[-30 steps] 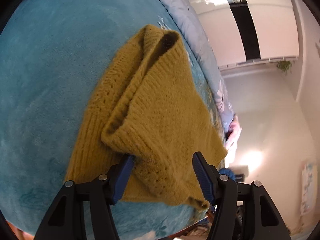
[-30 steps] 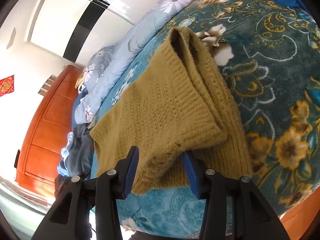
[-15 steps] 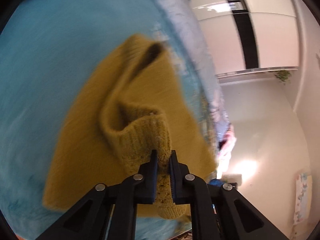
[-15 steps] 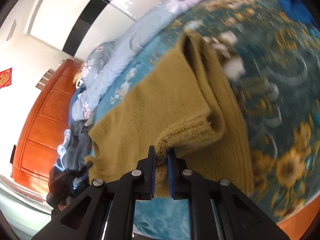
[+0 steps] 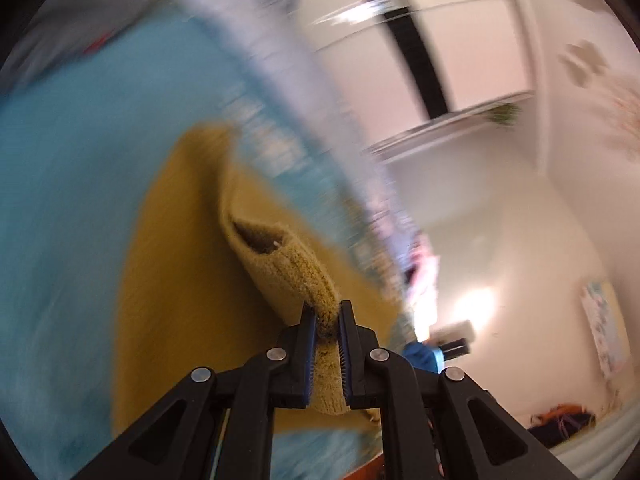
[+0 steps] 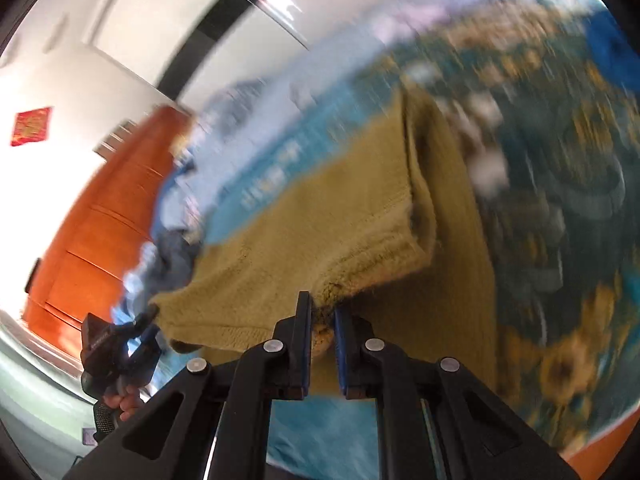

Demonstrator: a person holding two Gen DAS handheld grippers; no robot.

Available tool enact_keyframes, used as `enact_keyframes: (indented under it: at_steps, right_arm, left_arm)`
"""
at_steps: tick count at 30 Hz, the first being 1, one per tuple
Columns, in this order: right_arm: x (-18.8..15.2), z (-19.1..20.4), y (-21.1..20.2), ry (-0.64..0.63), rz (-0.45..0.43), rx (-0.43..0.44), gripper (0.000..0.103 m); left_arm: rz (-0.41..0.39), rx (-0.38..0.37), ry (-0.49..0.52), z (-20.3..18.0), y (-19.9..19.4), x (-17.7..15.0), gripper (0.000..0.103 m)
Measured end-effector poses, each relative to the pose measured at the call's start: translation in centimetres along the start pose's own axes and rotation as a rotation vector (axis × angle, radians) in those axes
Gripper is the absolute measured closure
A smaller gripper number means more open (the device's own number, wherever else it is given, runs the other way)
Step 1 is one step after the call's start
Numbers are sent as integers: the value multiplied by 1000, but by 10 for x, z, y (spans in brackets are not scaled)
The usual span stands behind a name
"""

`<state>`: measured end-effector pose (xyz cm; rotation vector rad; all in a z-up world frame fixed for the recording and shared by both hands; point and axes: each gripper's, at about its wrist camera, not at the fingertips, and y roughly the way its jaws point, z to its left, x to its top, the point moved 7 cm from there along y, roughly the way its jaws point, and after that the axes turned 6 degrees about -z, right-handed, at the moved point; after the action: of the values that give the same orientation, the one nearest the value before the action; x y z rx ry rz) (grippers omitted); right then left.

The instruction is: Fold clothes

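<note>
We are gripping a mustard knit sweater [image 5: 180,288] with both claws. Our left claw [image 5: 327,320] is clamped tight on a bunched, ribbed edge of the knit, the blue pads [image 5: 308,344] pressing the fabric from either side, and a folded tube of the sweater is rising from the jaws toward its open end. Our right claw [image 6: 322,314] is likewise pinched shut on a lump of the same sweater [image 6: 320,240] at its near hem. The garment is lying spread on the bed, over a teal blanket [image 5: 72,184] that is showing a gold floral pattern in the right wrist view. A pale floral quilt [image 6: 280,92] is lying along the far side of the bed. Both views are heavily blurred. An orange wooden cabinet [image 6: 100,224] is standing beyond the bed, and the left claw [image 6: 150,320] is appearing at the sweater's far corner in the right wrist view.
</note>
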<state>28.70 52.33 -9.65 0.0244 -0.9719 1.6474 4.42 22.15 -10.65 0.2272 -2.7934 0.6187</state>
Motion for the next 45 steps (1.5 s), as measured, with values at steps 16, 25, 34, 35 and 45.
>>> enact_keyframes:
  at_steps: [16,25,34,35,45]
  right_arm:
    - [-17,-20,-6,115,-6,-5,88]
    - [-19,-15,7,158,-4,-7,68]
    - [-16,-11,17,181,-14,-9,80]
    - [-15,-9,17,176,-16,-9,84]
    - [-9,-4,4,113,-44,-26,93]
  left_arm:
    - [32,74,-30,34,-19,-36,61]
    - [32,94,-78,33,-11,-37,45]
    - [-9,87,-88,22,-2,-29,60]
    - [-12,90,-91,22,-2,-28,77]
    - [-7,81,-62,10,-4,-31,93]
